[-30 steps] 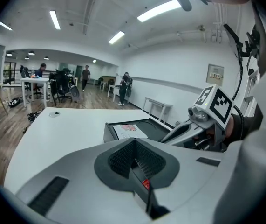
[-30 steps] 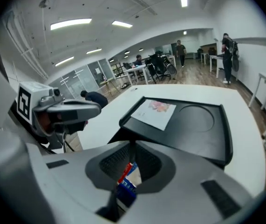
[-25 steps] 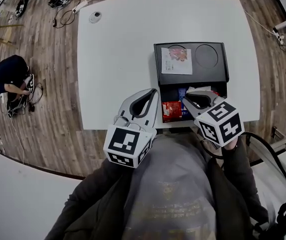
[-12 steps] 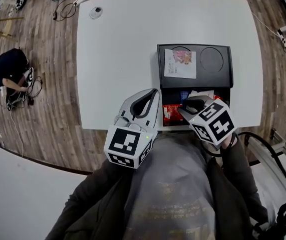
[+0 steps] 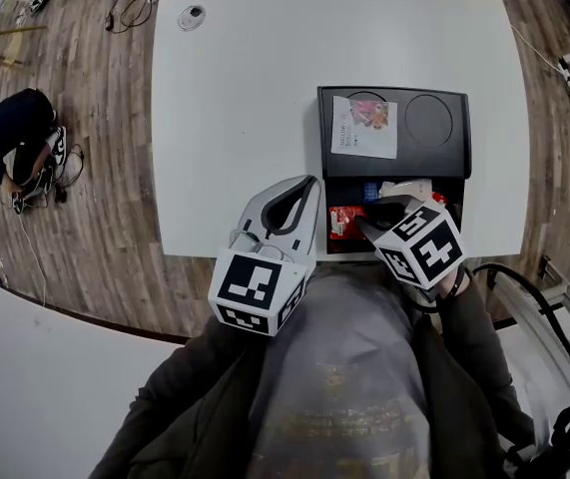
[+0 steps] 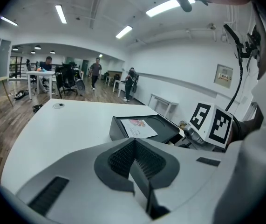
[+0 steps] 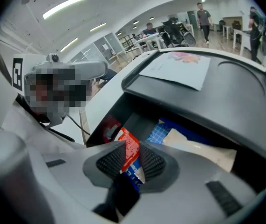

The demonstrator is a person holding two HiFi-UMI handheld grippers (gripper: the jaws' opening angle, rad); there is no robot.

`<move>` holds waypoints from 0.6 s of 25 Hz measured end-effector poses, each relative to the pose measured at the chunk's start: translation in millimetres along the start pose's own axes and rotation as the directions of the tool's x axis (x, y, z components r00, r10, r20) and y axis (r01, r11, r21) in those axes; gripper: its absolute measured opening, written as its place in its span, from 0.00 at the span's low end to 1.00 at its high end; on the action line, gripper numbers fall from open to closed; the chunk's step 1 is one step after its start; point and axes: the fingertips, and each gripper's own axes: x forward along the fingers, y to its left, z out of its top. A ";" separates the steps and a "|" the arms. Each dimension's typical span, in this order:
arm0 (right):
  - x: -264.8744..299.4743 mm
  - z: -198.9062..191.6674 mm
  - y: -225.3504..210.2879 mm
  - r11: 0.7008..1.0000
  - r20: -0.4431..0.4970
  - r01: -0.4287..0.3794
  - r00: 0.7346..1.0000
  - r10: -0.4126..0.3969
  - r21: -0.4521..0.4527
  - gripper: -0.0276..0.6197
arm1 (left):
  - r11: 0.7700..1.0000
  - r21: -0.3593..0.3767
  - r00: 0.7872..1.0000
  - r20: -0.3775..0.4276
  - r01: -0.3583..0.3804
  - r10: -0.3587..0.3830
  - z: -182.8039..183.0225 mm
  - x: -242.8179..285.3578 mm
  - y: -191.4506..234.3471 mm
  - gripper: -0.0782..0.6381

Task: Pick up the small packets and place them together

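A black tray [image 5: 404, 166] stands at the near right of the white table [image 5: 235, 98]. Its open front compartment holds several small packets: a red one [image 5: 342, 220], a blue one [image 7: 158, 133] and a beige one [image 7: 202, 150]. My right gripper [image 5: 369, 218] dips into that compartment. Its jaws have just been opening, and a red and blue packet [image 7: 129, 146] stands loosely between the pads of the right gripper [image 7: 133, 148]. My left gripper [image 5: 309, 183] hovers over the table's near edge, left of the tray; in the left gripper view it [image 6: 135, 140] is shut on nothing.
A white leaflet [image 5: 364, 126] lies on the tray's lid beside a round recess [image 5: 429, 120]. A small round device [image 5: 193, 13] sits at the table's far left corner. A person [image 5: 10, 148] crouches on the wooden floor to the left, with cables beyond the table.
My right gripper has sunk into the tray's front compartment and now covers more of the packets. The left gripper has stayed in place.
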 end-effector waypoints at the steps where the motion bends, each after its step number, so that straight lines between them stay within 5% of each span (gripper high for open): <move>1: -1.5 1.2 -3.3 1.000 0.009 0.012 1.000 -0.012 0.015 0.18 | 1.000 0.000 1.000 -0.001 0.000 0.000 -0.2 -0.5 -0.2 0.11; 15: -12.0 7.5 -21.8 0.990 -0.005 0.139 0.990 -0.139 0.010 0.18 | 1.000 -0.017 1.000 -0.006 0.006 -0.006 -1.9 1.3 8.8 0.11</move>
